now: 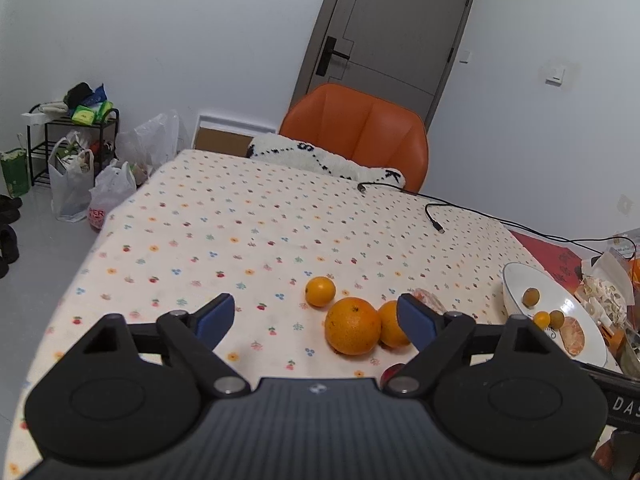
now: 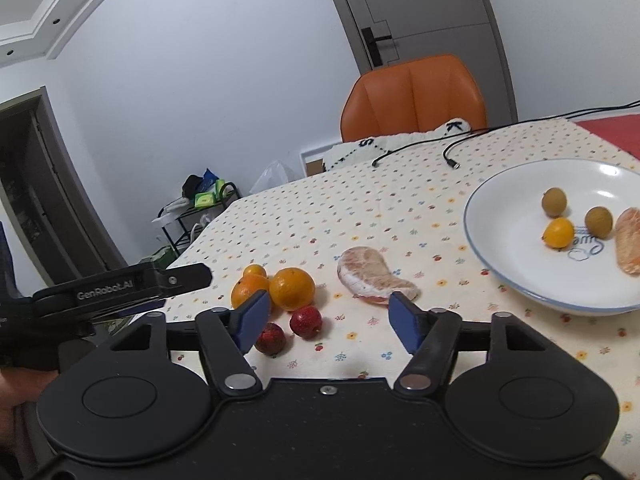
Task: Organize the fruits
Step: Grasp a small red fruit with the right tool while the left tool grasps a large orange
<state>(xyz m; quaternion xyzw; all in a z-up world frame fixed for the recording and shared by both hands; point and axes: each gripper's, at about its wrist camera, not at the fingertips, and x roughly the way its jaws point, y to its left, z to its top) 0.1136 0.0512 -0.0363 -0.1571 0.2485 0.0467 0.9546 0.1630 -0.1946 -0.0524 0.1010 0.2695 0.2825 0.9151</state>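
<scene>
Three oranges lie together on the floral tablecloth: a large orange (image 1: 352, 325) (image 2: 292, 289), a second orange (image 1: 392, 325) (image 2: 249, 289) and a small one (image 1: 320, 291) (image 2: 254, 270). My left gripper (image 1: 316, 320) is open just in front of them, holding nothing. My right gripper (image 2: 325, 320) is open and empty above the cloth. Two red berries (image 2: 306, 321) (image 2: 271, 338) sit by its left finger. A peeled pomelo segment (image 2: 372, 276) (image 1: 429, 299) lies just beyond its right finger. The white plate (image 2: 504, 236) (image 1: 516, 280) holds two brown longans, a small yellow fruit and another peeled segment.
An orange chair (image 1: 360, 132) with a white cushion stands at the table's far edge. Black cables (image 1: 436, 216) trail across the cloth. Snack packets (image 1: 604, 292) lie right of the plate. Bags and a black rack (image 1: 72, 148) stand on the floor at left.
</scene>
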